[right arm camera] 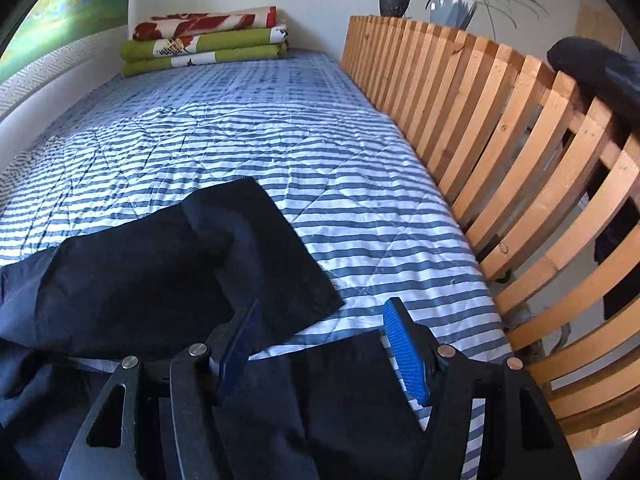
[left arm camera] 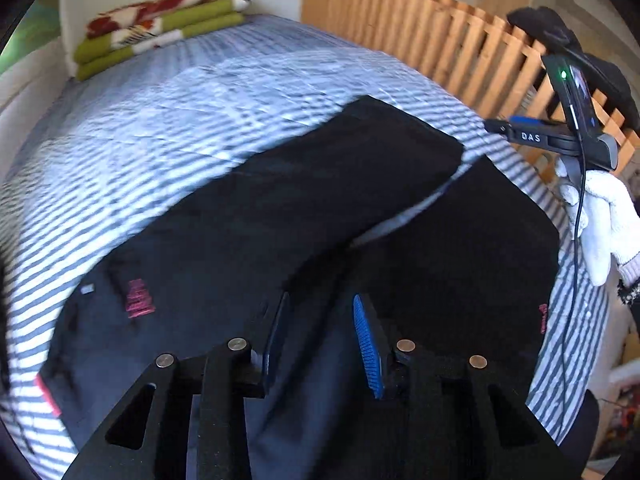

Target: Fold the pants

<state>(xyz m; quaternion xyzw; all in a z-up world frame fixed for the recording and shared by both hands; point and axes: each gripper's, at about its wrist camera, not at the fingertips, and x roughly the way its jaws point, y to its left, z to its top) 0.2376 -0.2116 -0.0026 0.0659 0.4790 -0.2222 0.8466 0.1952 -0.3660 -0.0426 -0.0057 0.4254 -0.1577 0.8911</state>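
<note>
Black pants (left arm camera: 320,208) with pink embroidered marks lie spread on a blue and white striped quilt (left arm camera: 168,128). My left gripper (left arm camera: 320,298) hovers over the seat of the pants where the two legs part, jaws apart and nothing pinched between its blue pads (left arm camera: 366,340). In the right wrist view, one leg (right arm camera: 180,268) lies rumpled with its hem toward the rail, and the other leg (right arm camera: 344,392) runs under my right gripper (right arm camera: 324,306). That gripper stands open above both legs. A white-gloved hand (left arm camera: 600,216) holds it at the quilt's right side.
A wooden slatted rail (right arm camera: 500,128) borders the bed on the right, with a dark garment (right arm camera: 600,76) draped over it. Folded green and red blankets (right arm camera: 204,40) are stacked at the far end. Pots (right arm camera: 452,4) stand behind the rail. Bare quilt stretches beyond the pants.
</note>
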